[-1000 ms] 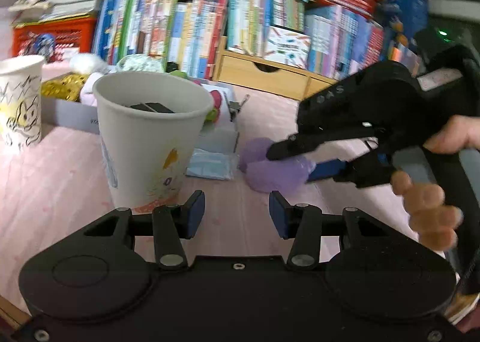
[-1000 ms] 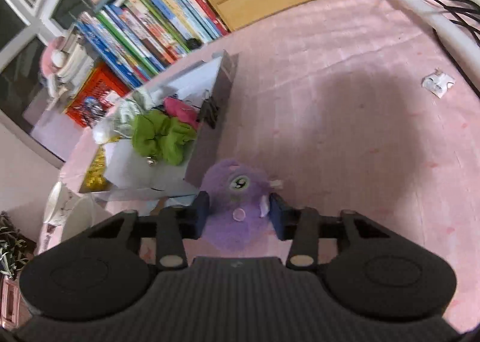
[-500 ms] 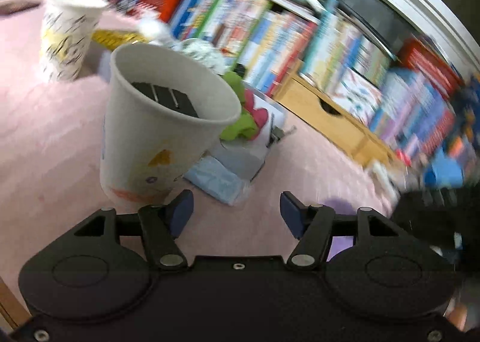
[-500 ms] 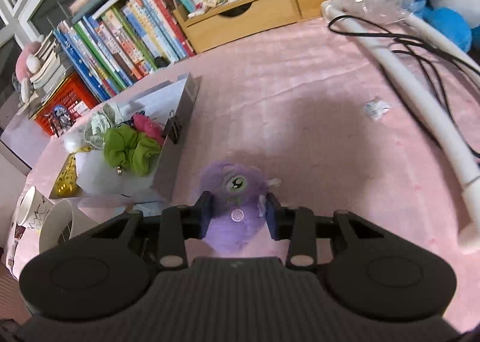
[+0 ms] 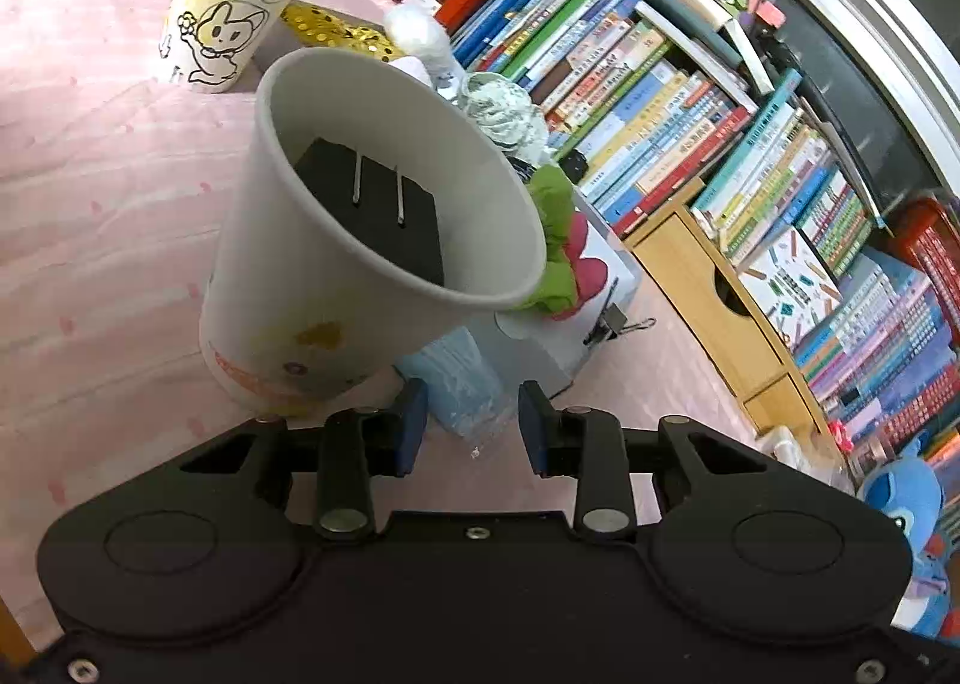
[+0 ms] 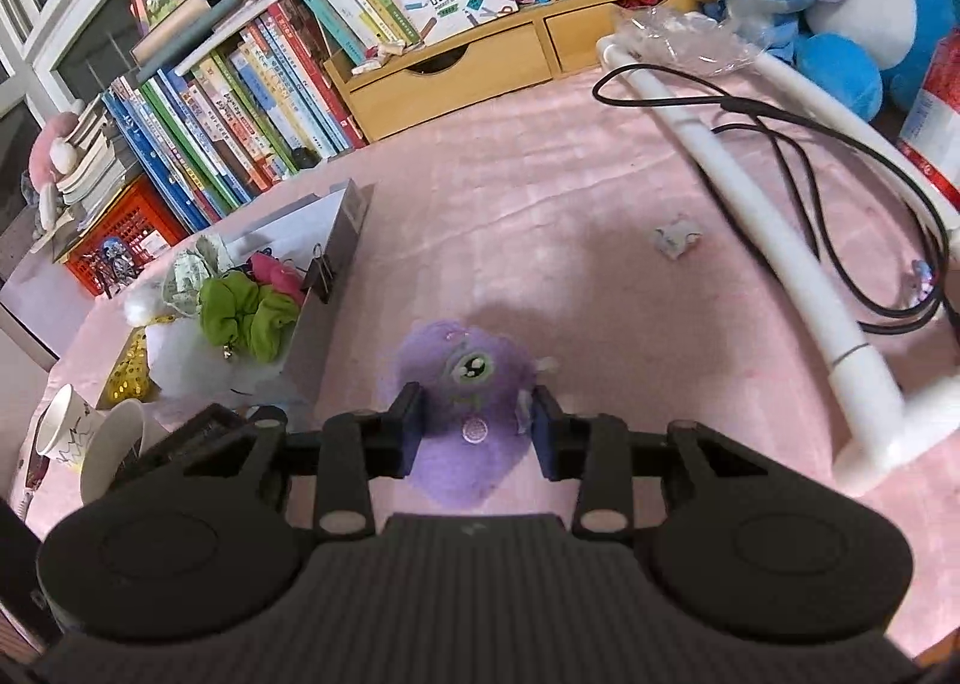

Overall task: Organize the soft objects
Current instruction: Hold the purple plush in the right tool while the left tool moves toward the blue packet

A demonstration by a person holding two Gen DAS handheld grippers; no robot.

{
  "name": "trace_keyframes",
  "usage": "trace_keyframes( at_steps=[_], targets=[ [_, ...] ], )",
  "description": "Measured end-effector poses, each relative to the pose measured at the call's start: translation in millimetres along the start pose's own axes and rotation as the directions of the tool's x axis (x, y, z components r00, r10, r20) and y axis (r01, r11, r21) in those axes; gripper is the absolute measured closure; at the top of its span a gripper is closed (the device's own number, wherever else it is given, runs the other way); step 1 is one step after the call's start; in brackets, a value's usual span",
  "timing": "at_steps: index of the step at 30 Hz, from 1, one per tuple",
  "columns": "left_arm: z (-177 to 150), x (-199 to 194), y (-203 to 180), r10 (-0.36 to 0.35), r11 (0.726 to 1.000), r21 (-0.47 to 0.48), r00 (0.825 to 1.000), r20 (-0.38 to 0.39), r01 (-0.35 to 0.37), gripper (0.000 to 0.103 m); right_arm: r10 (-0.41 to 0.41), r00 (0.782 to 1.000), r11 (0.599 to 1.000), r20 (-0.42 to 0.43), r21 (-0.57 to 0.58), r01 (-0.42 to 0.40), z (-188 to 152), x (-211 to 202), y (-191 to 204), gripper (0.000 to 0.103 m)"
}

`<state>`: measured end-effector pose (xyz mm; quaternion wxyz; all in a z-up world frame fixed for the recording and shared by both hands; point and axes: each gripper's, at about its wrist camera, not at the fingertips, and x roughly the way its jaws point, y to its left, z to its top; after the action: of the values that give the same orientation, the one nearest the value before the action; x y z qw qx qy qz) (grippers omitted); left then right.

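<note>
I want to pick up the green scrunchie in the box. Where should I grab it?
Pinch the green scrunchie across its puffy middle fold, coming straight down from above. It sits on top of the pile in the open box, whose walls block the sides.

Matte black plastic left gripper (image 5: 471,432), broad-bodied, with two round raised discs set into the housing either side of centre. Two black finger arms, each pinned by a silver rivet at the base and a smaller one higher up; triangular cut-outs in the linkage beside them. Dark blue pads (image 5: 410,423) on the inner fingertip faces. Small silver screws at centre top and along the lower corners. Matching black right gripper (image 6: 474,429): same discs, rivets and triangular openings, dark blue pads (image 6: 411,432), plus a ribbed, finely grooved grey-black panel across the middle of the housing
</note>
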<state>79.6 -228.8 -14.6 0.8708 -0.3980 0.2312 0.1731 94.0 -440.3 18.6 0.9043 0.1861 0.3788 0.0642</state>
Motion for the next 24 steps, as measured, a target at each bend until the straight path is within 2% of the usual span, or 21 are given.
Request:
trace_keyframes(
  at_steps=[1, 2, 3, 9, 13, 15, 17, 20, 24],
  targets=[
    [0, 2, 0, 0.015, 1.0, 0.007, 1.0, -0.005, -0.015, 0.087, -0.001, 1.0, 1.0, 0.001, 0.0, 0.001, -1, -1, 0, 0.061],
    [0, 4, 1, 0.019, 1.0, 0.016, 1.0, -0.015, -0.019, 0.099, -0.001, 1.0, 1.0, 0.002, -0.001, 0.001, -1, -1, 0, 0.061],
    [0, 6, 4, 0.004, 1.0, 0.02, 0.999, -0.032, -0.003, 0.103, -0.001, 1.0, 1.0, 0.003, -0.001, 0.001, -1, -2, 0, 0.061],
    [-2, 2, 6, -0.042, 0.995, 0.091, 0.996, -0.076, 0.049, 0.103, -0.002, 1.0, 1.0, 0.004, 0.01, 0.002, -1, -1, -1, 0.061],
    [-8, -6, 5, -0.066, 0.98, 0.179, 0.994, -0.086, 0.081, 0.103, -0.002, 1.0, 1.0, 0.002, 0.009, 0.002, -3, 0, 1, 0.061],
    [-11, -10, 3, -0.062, 0.973, 0.219, 0.995, -0.073, 0.077, 0.099, 0.011, 1.0, 1.0, 0.001, 0.011, -0.011, -3, 2, 2, 0.061],
    [-14, -12, 2, -0.057, 0.977, 0.204, 0.997, -0.054, 0.067, 0.098, 0.047, 0.999, 0.999, -0.017, 0.018, -0.047, -1, 6, 4, 0.06],
    [-14, -11, -2, -0.078, 0.982, 0.169, 0.995, -0.056, 0.087, 0.079, 0.088, 0.995, 0.996, -0.049, 0.021, -0.087, 4, 14, 10, 0.06],
    [-7, -4, -3, -0.089, 0.994, 0.06, 0.995, -0.049, 0.092, 0.066, 0.089, 0.995, 0.996, -0.055, 0.019, -0.088, 10, 17, 15, 0.06]
  ],
)
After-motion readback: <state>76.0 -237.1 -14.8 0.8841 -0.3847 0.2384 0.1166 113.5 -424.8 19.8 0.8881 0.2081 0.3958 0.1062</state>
